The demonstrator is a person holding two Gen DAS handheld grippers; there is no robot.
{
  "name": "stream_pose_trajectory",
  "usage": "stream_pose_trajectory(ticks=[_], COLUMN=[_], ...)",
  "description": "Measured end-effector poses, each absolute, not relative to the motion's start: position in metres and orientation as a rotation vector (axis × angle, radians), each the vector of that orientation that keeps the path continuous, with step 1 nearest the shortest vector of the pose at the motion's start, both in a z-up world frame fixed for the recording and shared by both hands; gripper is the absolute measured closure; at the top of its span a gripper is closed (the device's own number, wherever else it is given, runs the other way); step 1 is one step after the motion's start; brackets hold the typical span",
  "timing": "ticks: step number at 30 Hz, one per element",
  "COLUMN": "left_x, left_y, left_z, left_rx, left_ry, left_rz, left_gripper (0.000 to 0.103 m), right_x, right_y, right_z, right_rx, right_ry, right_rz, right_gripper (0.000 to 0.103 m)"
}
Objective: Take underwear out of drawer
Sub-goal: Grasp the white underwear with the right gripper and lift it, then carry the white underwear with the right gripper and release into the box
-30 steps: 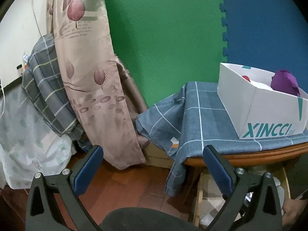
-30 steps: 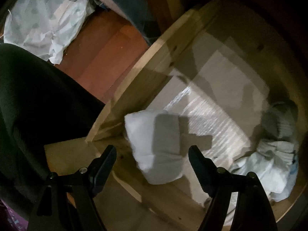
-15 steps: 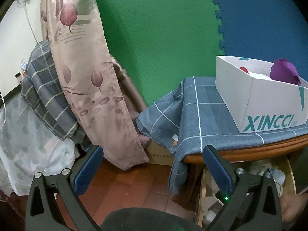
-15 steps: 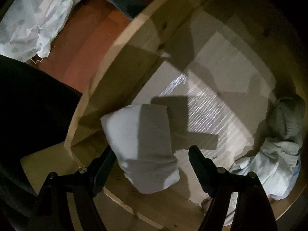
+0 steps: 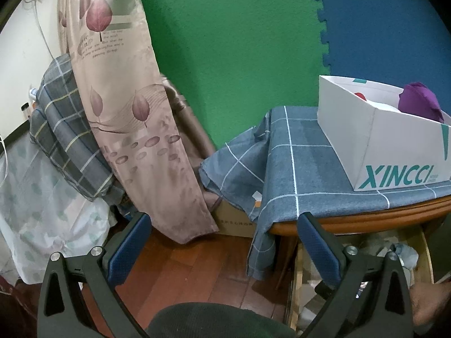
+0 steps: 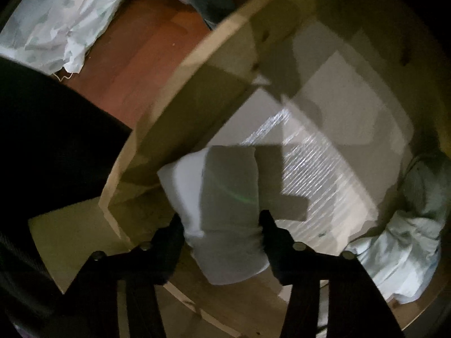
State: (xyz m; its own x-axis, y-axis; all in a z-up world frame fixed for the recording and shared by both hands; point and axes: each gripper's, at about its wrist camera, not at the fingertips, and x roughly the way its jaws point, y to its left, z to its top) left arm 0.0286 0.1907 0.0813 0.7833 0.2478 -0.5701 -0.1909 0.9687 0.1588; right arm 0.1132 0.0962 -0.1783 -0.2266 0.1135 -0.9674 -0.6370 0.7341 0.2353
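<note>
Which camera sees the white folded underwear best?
The right wrist view: the white folded underwear fills its middle, squeezed between the right tongs inside the wooden drawer. The left wrist view shows only a sliver of the drawer, not this underwear.

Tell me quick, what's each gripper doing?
Left gripper: open, holding nothing.
Right gripper: closed on the white folded underwear in the drawer.

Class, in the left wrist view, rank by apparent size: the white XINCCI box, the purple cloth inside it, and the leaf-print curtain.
1. leaf-print curtain
2. white XINCCI box
3. purple cloth

The curtain hangs nearer the camera, so its lead may be exaggerated.
</note>
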Motion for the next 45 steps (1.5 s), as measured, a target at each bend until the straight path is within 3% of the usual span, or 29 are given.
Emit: stream_pose_trajectory(ticks=[19, 28, 38, 45], left_x=[0.028, 0.026, 0.027, 0.029], left_y=[0.191, 0.192, 0.189, 0.183], left_z=[0.079, 0.077, 0.076, 0.077], left_rx=[0.107, 0.127, 0.173, 0.205], left_ry=[0.632, 0.636, 0.645, 0.648], left_rz=[0.244, 0.246, 0.243, 0.238], left_gripper=[0.001, 0.001, 0.0, 0.0], right_x=[0.094, 0.084, 0.062, 0.049], right_y=[0.044, -0.037, -0.113, -0.139], right_z=[-0.113, -0.059, -0.058, -0.018], right_rx=[-0.227, -0.044, 0.086, 0.179], right_ry=[1.453, 1.372, 1.351, 1.267], right_rz=[0.681, 0.644, 0.537, 0.539], right_gripper=[0.055, 0.055, 0.055, 0.055])
